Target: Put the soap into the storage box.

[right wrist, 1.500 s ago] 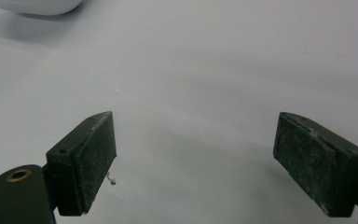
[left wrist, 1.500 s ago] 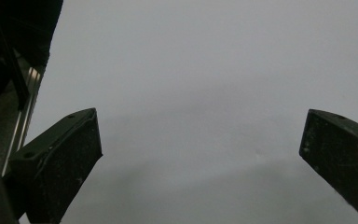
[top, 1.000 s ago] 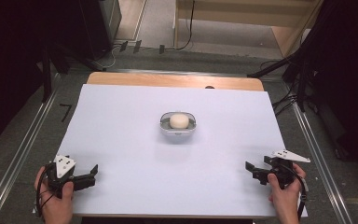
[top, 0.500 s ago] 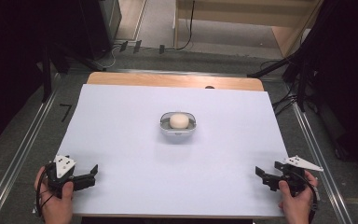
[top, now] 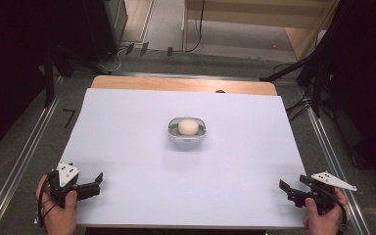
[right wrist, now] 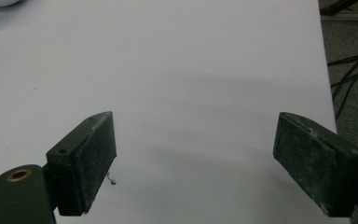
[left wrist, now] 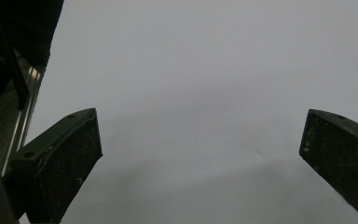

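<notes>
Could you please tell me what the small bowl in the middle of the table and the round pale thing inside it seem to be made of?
The small clear bowl looks like glass or clear plastic: its rim is see-through with a pale sheen. The round cream lump inside looks matte and soft, perhaps dough or a bun; the high view is too coarse to be sure.

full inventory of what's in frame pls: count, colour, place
bowl: 1, clear or pale grey, middle of the sheet
round lump: 1, cream, inside the bowl
sheet: 1, white, covers most of the table top
table: 1, wood edge showing along the far side
rails: 2, metal, along the left and right sides of the table
cables: several, black, on the floor to the far right
left gripper: 1, black with a grey plate, near left corner, jaws open, holding nothing
right gripper: 1, black with a grey plate, near right corner, jaws open, holding nothing
hands: 2, one on each gripper, at the near edge
</notes>
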Demonstrator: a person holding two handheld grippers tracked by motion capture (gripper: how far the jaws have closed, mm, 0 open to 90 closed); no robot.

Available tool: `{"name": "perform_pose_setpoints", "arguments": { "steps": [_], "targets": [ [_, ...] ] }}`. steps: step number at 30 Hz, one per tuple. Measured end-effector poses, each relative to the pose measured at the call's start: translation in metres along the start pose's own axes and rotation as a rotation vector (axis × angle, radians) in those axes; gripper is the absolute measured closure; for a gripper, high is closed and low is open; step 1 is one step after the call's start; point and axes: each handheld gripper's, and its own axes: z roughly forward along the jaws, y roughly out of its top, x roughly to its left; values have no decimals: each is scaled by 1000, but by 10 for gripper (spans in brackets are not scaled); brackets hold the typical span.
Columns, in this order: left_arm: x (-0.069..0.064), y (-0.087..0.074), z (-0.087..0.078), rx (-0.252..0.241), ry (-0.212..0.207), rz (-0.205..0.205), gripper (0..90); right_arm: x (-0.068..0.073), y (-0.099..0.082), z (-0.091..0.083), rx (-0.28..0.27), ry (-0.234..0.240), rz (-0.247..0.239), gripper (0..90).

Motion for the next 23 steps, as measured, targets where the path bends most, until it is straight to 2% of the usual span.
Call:
{"name": "perform_pose_setpoints", "arguments": {
  "steps": [10,17,23],
  "targets": [
    [0,0,0,-2,1,0,0,-8,-8,-11,-30,-1,10,137],
    [0,0,0,1,-3,1,0,-9,-14,-12,-58,39,34,137],
    [0,0,0,0,-3,2,0,-6,-15,-10,-52,22,24,138]
  ]
}}
